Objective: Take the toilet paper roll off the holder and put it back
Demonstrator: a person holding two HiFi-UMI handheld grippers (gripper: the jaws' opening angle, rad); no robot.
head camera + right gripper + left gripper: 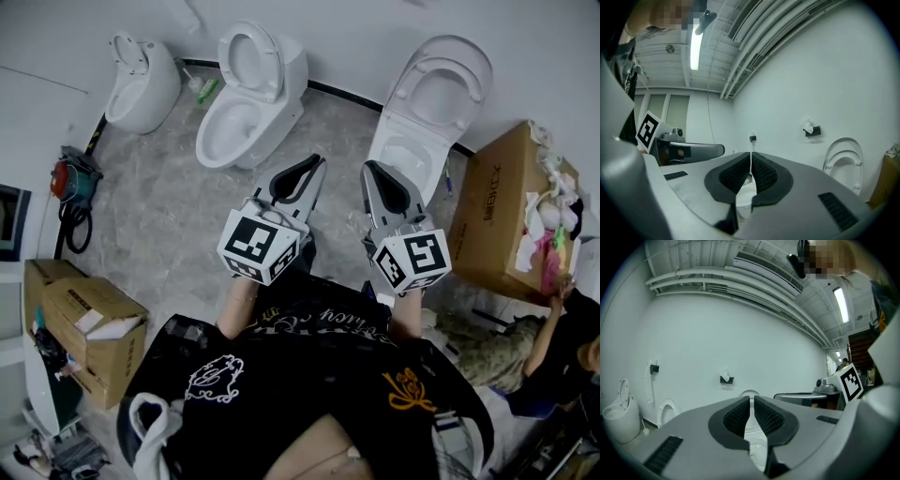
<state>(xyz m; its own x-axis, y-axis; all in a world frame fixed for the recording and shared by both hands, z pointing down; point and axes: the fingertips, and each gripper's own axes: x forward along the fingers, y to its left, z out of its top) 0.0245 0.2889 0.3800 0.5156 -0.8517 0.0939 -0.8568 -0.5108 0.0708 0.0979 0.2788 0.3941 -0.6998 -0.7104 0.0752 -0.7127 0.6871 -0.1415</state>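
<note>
A small black holder [725,378] on the white wall carries a white toilet paper roll; in the right gripper view the holder with its paper [811,129] hangs left of a raised toilet lid [843,159]. Both grippers are held level, well short of the wall. My left gripper [310,165] has its jaws together with only a thin slit and nothing between them [751,400]. My right gripper [371,170] is shut and empty [750,155]. The holder is out of sight in the head view.
Three white toilets [246,94] stand along the wall on a grey floor. A second black holder [654,368] is further left on the wall. Cardboard boxes sit at the right [497,216] and lower left [89,323]. A person crouches at the lower right [553,347].
</note>
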